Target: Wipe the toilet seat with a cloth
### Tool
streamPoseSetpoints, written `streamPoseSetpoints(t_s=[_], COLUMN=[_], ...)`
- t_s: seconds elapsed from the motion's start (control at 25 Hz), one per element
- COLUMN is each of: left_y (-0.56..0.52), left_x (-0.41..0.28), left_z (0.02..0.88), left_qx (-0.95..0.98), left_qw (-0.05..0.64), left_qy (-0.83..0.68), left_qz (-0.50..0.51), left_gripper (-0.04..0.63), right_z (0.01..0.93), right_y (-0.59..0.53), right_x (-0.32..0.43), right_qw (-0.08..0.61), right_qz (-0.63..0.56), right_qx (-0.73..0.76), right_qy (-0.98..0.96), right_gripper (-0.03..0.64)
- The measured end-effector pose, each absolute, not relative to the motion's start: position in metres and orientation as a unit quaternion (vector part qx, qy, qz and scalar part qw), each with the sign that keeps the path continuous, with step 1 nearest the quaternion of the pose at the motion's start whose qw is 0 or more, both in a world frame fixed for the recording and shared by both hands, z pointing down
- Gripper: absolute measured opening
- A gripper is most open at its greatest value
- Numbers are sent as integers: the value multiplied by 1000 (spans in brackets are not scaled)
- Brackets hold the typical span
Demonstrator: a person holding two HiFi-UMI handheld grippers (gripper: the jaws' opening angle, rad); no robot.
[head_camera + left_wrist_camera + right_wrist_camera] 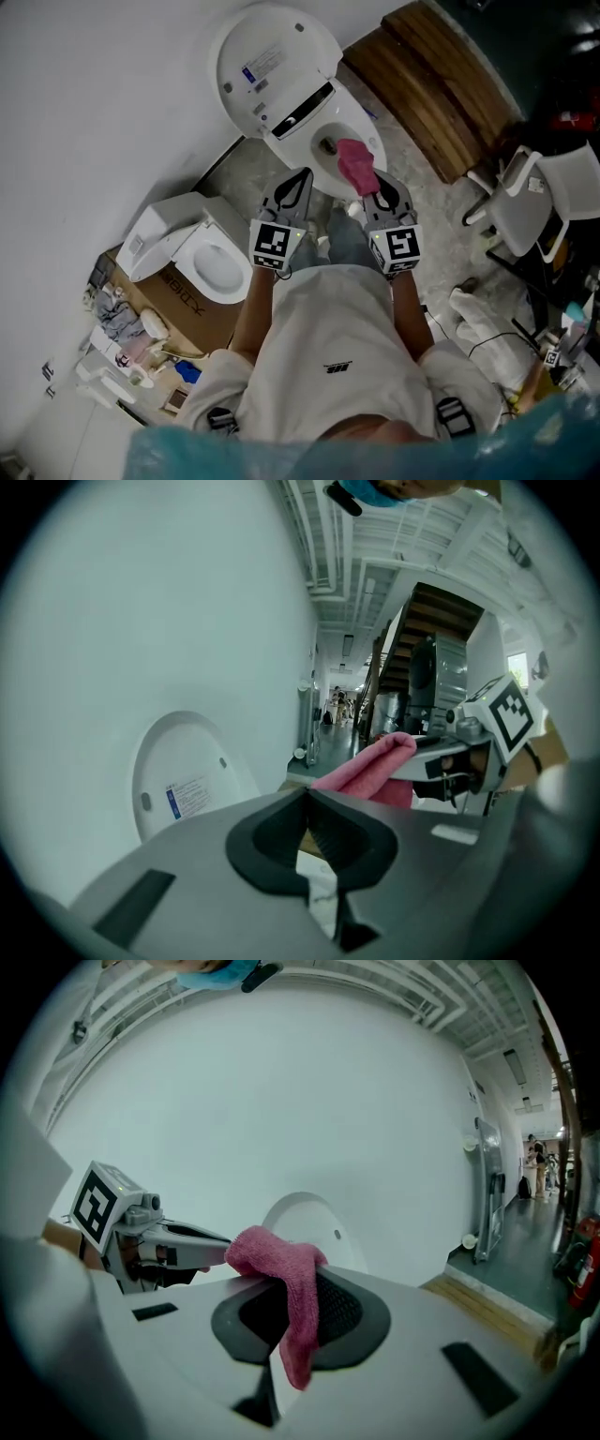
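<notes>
A pink terry cloth is held pinched in the closed jaws of the right gripper, hanging over the near rim of the white oval toilet seat. Contact with the seat cannot be told. The round white lid is raised. The left gripper is held alongside, jaws pressed together on nothing. For a good wipe, the cloth is best lowered flat onto the rim and drawn around it under steady pressure, with the hard jaw tips kept off the seat.
</notes>
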State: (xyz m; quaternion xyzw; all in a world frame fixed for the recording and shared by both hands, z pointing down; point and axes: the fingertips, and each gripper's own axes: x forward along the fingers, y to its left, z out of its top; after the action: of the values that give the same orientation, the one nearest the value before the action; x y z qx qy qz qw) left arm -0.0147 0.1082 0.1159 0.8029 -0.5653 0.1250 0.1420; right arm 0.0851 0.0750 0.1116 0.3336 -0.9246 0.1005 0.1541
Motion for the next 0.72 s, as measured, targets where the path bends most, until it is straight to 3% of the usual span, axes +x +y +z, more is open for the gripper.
streamPoseSetpoints(t_s=[0.72], left_y=[81], left_x=[-31], left_z=[227], left_qx=[763], left_qw=[220], left_qy=[-587], left_qz=[156], left_gripper=[11], right_z=[216], right_y=[39], right_x=[55], right_qw=[206], right_qz=[144], right_qx=[270], right_qy=[-929], right_gripper=[19])
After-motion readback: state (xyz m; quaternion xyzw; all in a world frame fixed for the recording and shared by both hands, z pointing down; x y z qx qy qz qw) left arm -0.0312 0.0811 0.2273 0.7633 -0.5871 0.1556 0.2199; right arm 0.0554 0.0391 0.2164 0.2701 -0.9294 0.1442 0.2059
